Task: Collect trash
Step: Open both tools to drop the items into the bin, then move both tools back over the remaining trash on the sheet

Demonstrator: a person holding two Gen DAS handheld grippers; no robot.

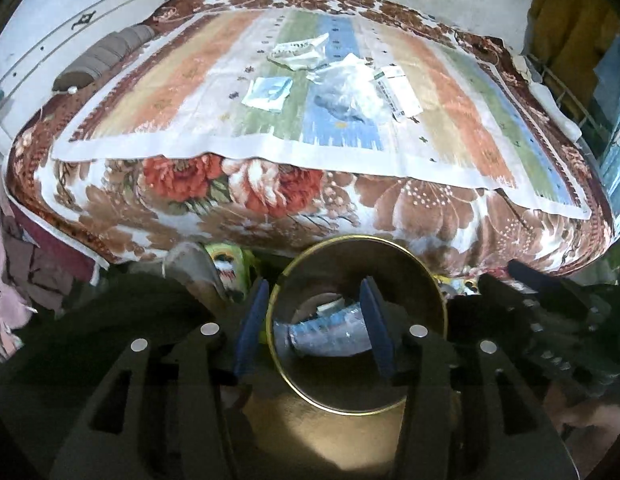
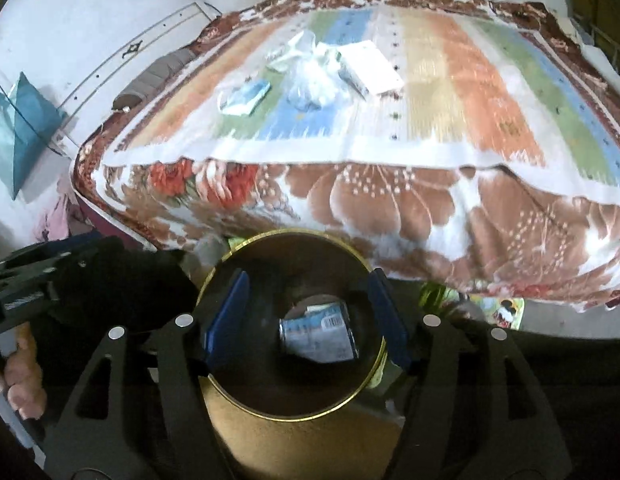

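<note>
A round bin with a gold rim point(image 1: 350, 237) point(image 2: 294, 232) stands on the floor in front of the bed, with a flattened plastic bottle point(image 1: 330, 330) point(image 2: 318, 334) lying at its bottom. My left gripper point(image 1: 314, 320) hangs above the bin's mouth, open and holding nothing. My right gripper point(image 2: 308, 316) hovers over the same bin, also open and empty. On the bed's striped cloth lie a crumpled white wrapper point(image 1: 298, 54), a blue-white packet point(image 1: 268, 94) point(image 2: 244, 98), a clear plastic bag point(image 1: 346, 88) point(image 2: 314, 80) and a white box point(image 1: 398, 90) point(image 2: 370, 66).
The bed carries a floral blanket point(image 1: 270, 192) under the striped cloth point(image 1: 450, 92). A brown rolled bolster point(image 1: 106, 56) lies at its far left, a teal pillow point(image 2: 22, 128) against the wall. Clothes pile at the left point(image 1: 14, 280). A hand point(image 2: 26, 372) holds the other gripper.
</note>
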